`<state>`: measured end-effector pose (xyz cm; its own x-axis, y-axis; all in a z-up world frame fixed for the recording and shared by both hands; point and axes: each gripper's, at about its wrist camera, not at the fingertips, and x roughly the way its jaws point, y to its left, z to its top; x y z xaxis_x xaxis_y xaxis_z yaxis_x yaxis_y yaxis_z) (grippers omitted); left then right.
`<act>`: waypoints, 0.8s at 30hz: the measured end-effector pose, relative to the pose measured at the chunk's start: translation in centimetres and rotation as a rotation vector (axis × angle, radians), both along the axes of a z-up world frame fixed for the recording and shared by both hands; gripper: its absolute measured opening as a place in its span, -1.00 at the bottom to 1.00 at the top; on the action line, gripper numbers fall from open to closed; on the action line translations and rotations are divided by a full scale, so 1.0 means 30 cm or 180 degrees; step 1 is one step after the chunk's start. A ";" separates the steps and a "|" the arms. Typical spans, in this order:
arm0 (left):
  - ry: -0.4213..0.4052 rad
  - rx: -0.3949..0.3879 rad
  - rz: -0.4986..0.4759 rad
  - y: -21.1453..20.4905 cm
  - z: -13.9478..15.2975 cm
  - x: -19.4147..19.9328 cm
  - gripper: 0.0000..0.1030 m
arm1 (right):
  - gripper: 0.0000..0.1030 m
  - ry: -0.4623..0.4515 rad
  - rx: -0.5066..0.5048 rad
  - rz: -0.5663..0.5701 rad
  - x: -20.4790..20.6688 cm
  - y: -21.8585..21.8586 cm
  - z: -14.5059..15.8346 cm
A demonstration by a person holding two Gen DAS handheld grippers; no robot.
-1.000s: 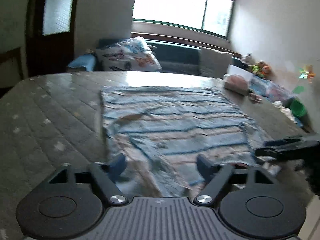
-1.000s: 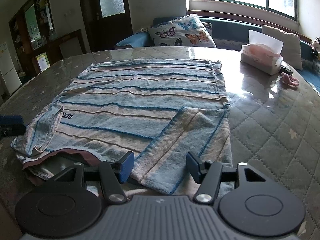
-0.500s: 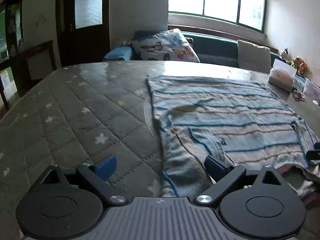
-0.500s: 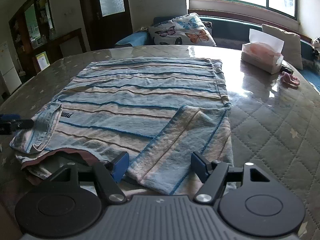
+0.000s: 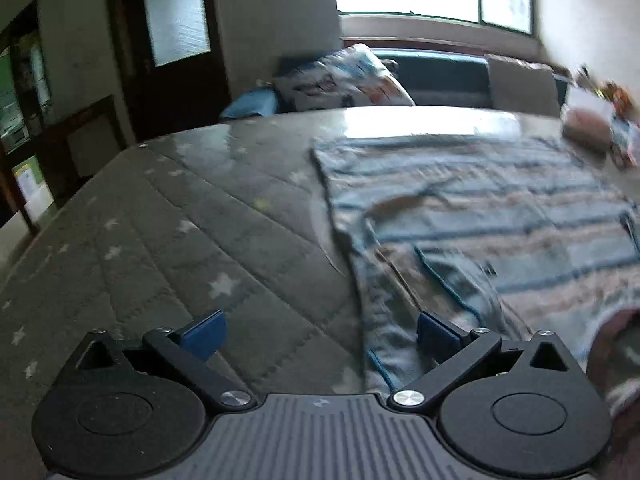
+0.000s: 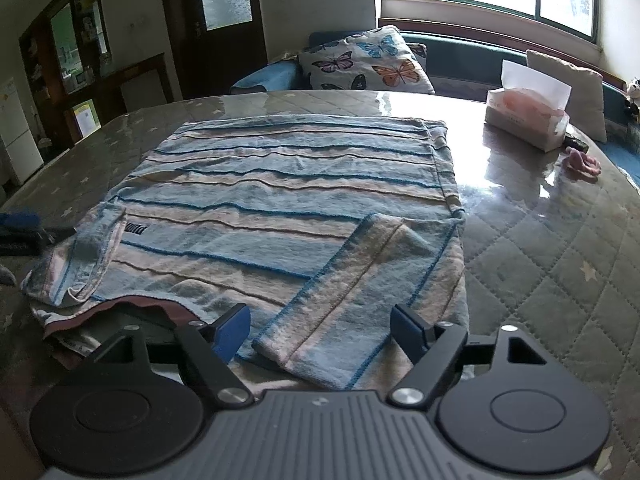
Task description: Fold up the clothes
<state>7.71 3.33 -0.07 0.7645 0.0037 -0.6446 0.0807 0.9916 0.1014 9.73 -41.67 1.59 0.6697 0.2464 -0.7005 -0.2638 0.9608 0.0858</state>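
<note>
A blue and pink striped shirt lies flat on the quilted grey table, both sleeves folded inward. My right gripper is open and empty, low over the folded right sleeve at the near edge. My left gripper is open and empty at the shirt's left edge; its left finger is over bare table, its right finger over the cloth. The left gripper's tip also shows at the far left of the right wrist view. The left wrist view is blurred.
A tissue box and a small pink object sit on the table's far right. A butterfly cushion lies on the bench beyond the table, under the window. A dark door and cabinet stand at the back left.
My left gripper has opened wider and swung left, from over the shirt to its left edge. My right gripper has opened slightly wider and stayed over the sleeve.
</note>
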 end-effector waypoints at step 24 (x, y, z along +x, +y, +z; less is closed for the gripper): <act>-0.0168 -0.0165 0.0053 0.060 0.048 -0.032 1.00 | -0.28 0.0075 0.0030 0.1621 -0.052 0.491 0.050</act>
